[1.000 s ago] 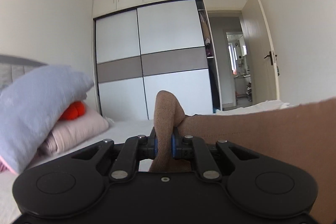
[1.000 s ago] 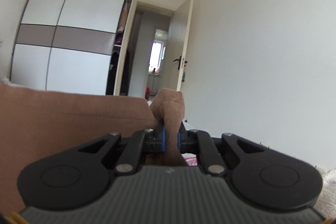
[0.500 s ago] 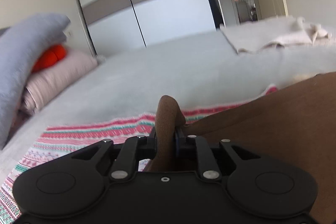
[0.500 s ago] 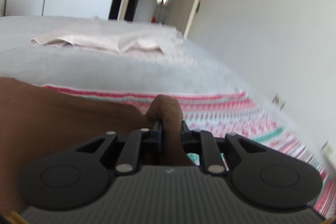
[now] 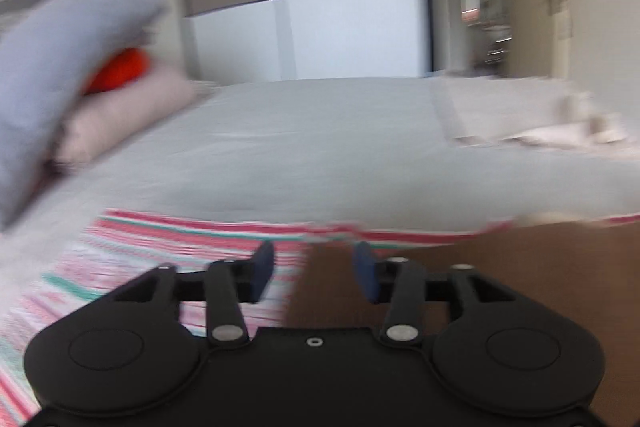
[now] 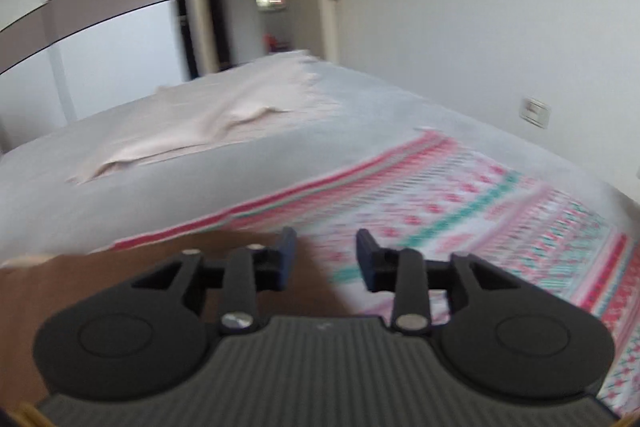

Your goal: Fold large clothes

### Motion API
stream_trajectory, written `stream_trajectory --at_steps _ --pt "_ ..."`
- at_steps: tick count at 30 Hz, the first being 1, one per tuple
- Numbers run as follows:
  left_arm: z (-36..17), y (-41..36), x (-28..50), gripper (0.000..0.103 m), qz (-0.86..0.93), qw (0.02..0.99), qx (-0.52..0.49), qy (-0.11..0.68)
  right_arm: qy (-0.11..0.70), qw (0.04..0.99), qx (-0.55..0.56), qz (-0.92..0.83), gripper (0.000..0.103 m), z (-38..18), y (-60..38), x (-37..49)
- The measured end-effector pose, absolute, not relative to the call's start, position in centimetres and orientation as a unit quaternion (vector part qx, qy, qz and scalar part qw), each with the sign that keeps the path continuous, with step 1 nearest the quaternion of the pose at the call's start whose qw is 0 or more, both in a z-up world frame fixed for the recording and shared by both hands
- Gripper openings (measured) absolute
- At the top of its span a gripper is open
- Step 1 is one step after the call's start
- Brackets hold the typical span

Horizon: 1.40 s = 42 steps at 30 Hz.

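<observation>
The left gripper (image 5: pixel 314 273) and the right gripper (image 6: pixel 326 259) both stand spread, their jaws having just been opening; a second ago each pinched a bunched fold of the brown garment (image 5: pixel 500 267), and now no pad presses on it; the cloth lies flat below them on the striped blanket (image 6: pixel 480 203), its corner showing in the gap between the left jaws, its edge (image 6: pixel 160 255) under the left finger of the right gripper. Earlier the cameras looked level at the wardrobe (image 5: pixel 352 27); now they tilt down over the bed (image 5: pixel 320 147). Motion blur softens both views, and the garment is cut off by the picture edges and the gripper bodies. Farther off, a pale cloth (image 6: pixel 224 119) lies crumpled on the bed; pillows (image 5: pixel 64 67) are stacked at left, an orange thing (image 5: pixel 120 71) wedged between them, too blurred to name.
</observation>
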<state>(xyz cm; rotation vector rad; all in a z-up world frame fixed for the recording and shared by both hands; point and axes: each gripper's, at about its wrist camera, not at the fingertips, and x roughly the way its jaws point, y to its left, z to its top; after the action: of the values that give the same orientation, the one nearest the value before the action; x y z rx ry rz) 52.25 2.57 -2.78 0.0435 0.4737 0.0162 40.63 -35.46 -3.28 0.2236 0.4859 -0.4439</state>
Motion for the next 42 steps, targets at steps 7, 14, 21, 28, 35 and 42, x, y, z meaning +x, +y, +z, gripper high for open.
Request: stream_trajectory --at_steps 7,14,21,28,35,42 --pt "-7.1 0.4 53.1 0.059 -0.069 0.956 -0.019 0.284 0.300 0.943 0.062 -0.130 0.045 -6.3 -28.1 44.5" --pt "-6.4 8.5 52.5 0.057 0.023 0.950 -0.070 0.304 0.299 0.922 0.138 -0.205 0.046 -6.8 -37.4 40.6" --pt "-2.0 0.2 44.3 0.058 -0.131 0.951 -0.049 0.277 0.286 0.952 0.060 -0.093 0.051 -2.7 -27.7 36.3" --pt "-4.9 -4.6 36.7 0.059 -0.190 0.936 -0.032 0.294 0.322 0.946 0.012 -0.030 0.052 -5.1 -20.1 32.1" --pt "-7.8 1.8 33.7 0.061 -0.146 0.951 -0.021 0.273 0.327 0.937 0.047 -0.110 0.051 -6.6 -27.5 26.2" --pt "-5.1 6.4 31.7 0.059 -0.073 0.953 -0.055 0.290 0.330 0.926 0.086 -0.165 0.052 -4.8 -31.4 22.0"
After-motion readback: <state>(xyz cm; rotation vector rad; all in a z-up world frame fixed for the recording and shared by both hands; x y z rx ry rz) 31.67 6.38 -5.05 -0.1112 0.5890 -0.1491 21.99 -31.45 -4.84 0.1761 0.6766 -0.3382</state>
